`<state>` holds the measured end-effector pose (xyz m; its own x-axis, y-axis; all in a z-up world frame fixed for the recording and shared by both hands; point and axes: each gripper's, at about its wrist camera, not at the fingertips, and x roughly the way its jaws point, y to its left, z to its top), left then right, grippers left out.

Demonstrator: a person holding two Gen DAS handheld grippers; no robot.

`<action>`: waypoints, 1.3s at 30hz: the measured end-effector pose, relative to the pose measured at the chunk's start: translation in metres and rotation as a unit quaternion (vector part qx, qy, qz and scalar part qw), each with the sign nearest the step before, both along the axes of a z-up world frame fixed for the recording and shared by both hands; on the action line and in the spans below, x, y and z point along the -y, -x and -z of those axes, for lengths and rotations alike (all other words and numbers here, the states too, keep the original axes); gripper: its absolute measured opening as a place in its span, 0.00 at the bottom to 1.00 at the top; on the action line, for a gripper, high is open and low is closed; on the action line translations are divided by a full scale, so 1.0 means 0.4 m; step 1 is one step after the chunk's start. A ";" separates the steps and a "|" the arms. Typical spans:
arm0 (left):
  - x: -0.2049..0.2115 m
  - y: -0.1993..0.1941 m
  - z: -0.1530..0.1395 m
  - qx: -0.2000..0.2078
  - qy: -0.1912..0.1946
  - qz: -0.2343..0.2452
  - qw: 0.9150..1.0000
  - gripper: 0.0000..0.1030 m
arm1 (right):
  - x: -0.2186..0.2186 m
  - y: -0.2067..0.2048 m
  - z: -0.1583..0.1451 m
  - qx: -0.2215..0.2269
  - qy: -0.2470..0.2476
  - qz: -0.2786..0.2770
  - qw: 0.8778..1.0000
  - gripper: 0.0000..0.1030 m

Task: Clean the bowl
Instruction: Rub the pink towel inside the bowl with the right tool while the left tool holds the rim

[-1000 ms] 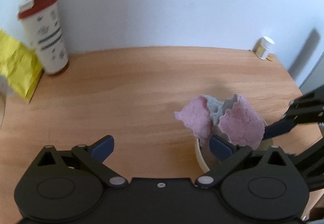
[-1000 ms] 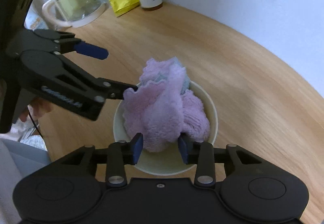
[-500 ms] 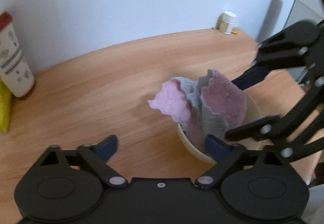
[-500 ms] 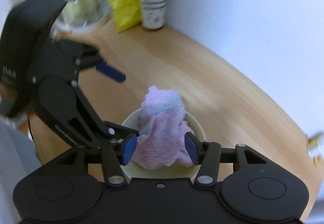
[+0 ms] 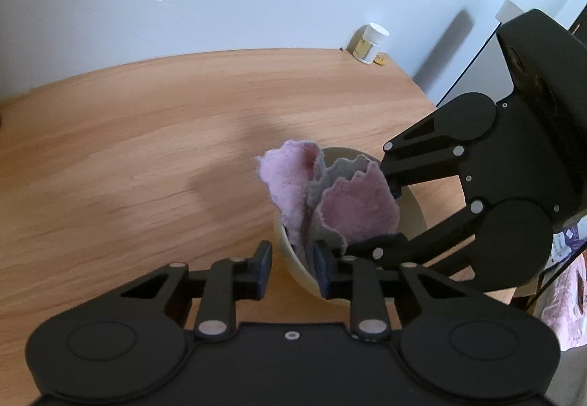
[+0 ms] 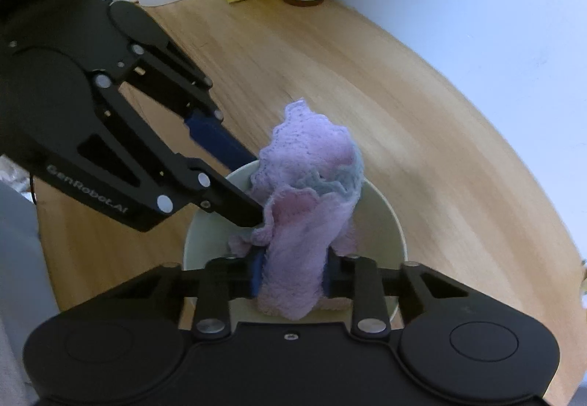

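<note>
Bowl (image 6: 385,218) holds crumpled pink cloth (image 6: 304,222) — nothing else visible.

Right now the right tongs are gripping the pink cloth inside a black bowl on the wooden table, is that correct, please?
Nearly: the bowl is cream, not black, as the right wrist view shows. The right tongs do grip the pink cloth inside it on the wooden table.
</note>
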<state>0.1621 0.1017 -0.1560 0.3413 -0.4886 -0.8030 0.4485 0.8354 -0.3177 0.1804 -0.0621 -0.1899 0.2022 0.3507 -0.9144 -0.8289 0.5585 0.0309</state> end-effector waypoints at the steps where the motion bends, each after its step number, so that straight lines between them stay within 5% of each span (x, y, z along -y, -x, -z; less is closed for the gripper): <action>1: -0.001 0.000 0.000 -0.001 -0.001 0.001 1.000 0.20 | 0.005 -0.003 0.000 -0.006 -0.002 0.008 1.000 0.33; 6: -0.006 -0.007 0.001 -0.012 -0.004 -0.004 1.000 0.18 | 0.026 0.013 -0.053 0.010 0.007 0.009 1.000 0.52; 11: -0.002 -0.015 0.004 -0.022 -0.007 -0.010 1.000 0.17 | 0.098 0.029 -0.133 0.008 -0.042 0.044 0.998 0.53; 14: -0.003 -0.018 0.004 -0.026 -0.006 -0.014 1.000 0.17 | 0.098 0.066 -0.157 0.027 -0.056 0.008 0.998 0.53; 23: 0.003 -0.022 0.001 -0.015 -0.014 -0.001 1.000 0.15 | 0.042 0.016 -0.079 0.013 -0.022 -0.016 1.000 0.52; 32: 0.004 -0.032 -0.002 -0.021 -0.017 0.017 0.999 0.15 | -0.024 0.004 -0.011 -0.011 0.032 -0.082 0.996 0.27; 39: 0.009 -0.037 -0.005 -0.020 -0.028 0.032 0.999 0.14 | -0.043 0.009 0.012 -0.014 0.045 -0.090 0.995 0.23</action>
